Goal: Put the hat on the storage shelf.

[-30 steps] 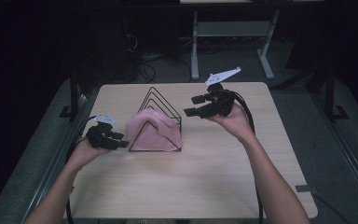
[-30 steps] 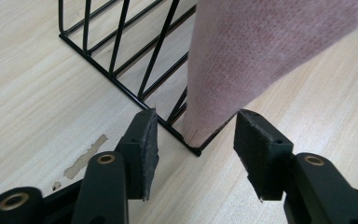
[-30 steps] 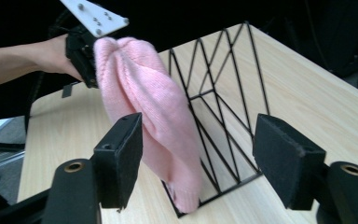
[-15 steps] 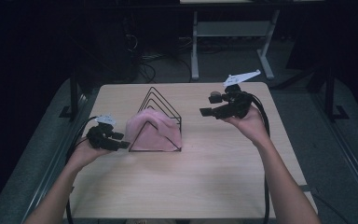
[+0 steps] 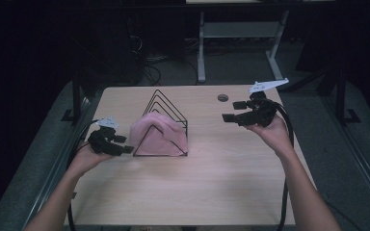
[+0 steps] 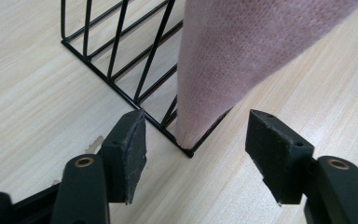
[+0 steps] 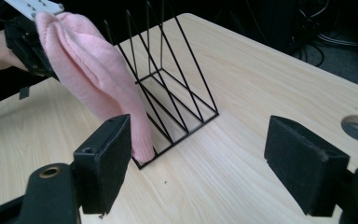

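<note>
My left claw point(image 5: 120, 144) sits low on the tabletop point(image 5: 212, 192) toward its left edge, jaws spread wide with nothing between them, right at the near left corner of the black wire rack point(image 5: 166, 110). In the left claw view that corner point(image 6: 189, 151) lies between my two pads, so I judge I am placed either to steady the rack or to pinch the cloth's bottom tip. The pink cloth point(image 5: 156, 137) is draped over the rack's front wires, its tip tucked down at that same corner. My right claw point(image 5: 233, 111) hovers above the tabletop near the right edge, well apart from the rack, also wide and empty. It points back toward the rack and cloth point(image 7: 98, 79), probably so as to keep clear of the left one's work. A round hole point(image 5: 223, 97) lies near the far edge.
</note>
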The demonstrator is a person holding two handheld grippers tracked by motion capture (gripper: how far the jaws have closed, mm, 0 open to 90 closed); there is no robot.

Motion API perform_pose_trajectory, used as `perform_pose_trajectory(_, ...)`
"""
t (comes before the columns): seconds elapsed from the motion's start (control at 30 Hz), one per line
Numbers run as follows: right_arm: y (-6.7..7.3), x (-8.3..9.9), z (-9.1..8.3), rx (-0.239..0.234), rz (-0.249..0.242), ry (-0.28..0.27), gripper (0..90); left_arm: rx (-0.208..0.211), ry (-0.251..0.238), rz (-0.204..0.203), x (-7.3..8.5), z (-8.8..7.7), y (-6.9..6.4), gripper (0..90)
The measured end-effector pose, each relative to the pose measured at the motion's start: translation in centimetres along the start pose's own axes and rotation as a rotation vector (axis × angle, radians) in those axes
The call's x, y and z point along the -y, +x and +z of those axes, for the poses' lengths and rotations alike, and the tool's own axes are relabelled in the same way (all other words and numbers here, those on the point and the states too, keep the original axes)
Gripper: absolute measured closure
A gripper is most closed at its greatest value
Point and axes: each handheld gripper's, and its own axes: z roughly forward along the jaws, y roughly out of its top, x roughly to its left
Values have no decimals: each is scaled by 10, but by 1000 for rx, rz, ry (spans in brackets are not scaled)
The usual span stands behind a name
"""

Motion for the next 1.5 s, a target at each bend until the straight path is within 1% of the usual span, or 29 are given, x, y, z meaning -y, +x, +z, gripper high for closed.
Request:
perform_pose_trajectory(0.1,-3,8,-4,12,14,9,217,-1,3,14,1,-3,-1,362)
perform_pose_trajectory(0.17,-6,13,-6,18,24,11,213,2,-10,1,2,-4,-2,355)
perform_pose_trajectory(0.23,-8,18,-9,24,29,13,213,-2,-1,8,3,-5,-2,343)
perform_pose_trajectory(0.33,-9,24,-12,28,40,13,213,1,-6,-4,4,-6,-1,341)
perform_pose_trajectory(0.37,-10,26,-13,30,39,15,213,3,-13,-23,5,-6,-2,341)
perform_pose_trajectory(0.4,-10,28,-14,31,40,15,213,3,-8,-12,6,-6,-1,341)
perform_pose_trajectory(0.43,-10,30,-15,32,42,16,213,3,-15,-19,7,-6,-1,339)
perform_pose_trajectory(0.47,-10,32,-16,33,45,22,213,2,-9,-22,7,-6,-1,335)
perform_pose_trajectory(0.53,-11,37,-19,40,48,24,213,1,-11,-27,9,-7,-1,333)
perform_pose_trajectory(0.6,-12,42,-21,44,62,28,210,2,-19,-37,11,-7,-1,328)
perform_pose_trajectory(0.67,-14,48,-23,52,67,33,210,0,-26,-40,12,-7,-1,328)
perform_pose_trajectory(0.83,-17,62,-25,60,90,42,207,-3,-26,-48,16,-9,-3,310)
perform_pose_trajectory(0.9,-18,67,-26,65,101,39,200,-8,-16,-45,17,-10,-3,304)
perform_pose_trajectory(0.97,-18,73,-27,68,114,41,194,-15,-23,-48,19,-10,-5,296)
perform_pose_trajectory(1.0,-19,76,-28,74,113,39,191,-16,-31,-54,19,-9,-6,292)
perform_pose_trajectory(1.1,-21,84,-31,79,131,40,184,-18,-33,-54,21,-10,-7,280)
perform_pose_trajectory(1.13,-21,86,-32,81,139,38,184,-18,-40,-60,22,-9,-8,277)
perform_pose_trajectory(1.17,-21,89,-33,83,140,37,184,-19,-37,-58,23,-10,-9,274)
perform_pose_trajectory(1.27,-21,98,-36,92,139,43,185,-19,-49,-70,26,-10,-12,271)
perform_pose_trajectory(1.3,-20,101,-37,97,139,48,185,-23,-48,-67,27,-10,-12,271)
perform_pose_trajectory(1.33,-20,104,-38,99,142,46,185,-22,-57,-81,28,-10,-13,271)
perform_pose_trajectory(1.37,-21,107,-39,99,147,44,185,-23,-52,-75,29,-11,-13,271)
perform_pose_trajectory(1.43,-21,115,-42,102,162,43,185,-30,-67,-82,30,-11,-14,271)
perform_pose_trajectory(1.5,-22,124,-45,106,176,42,185,-33,-71,-85,33,-13,-16,271)
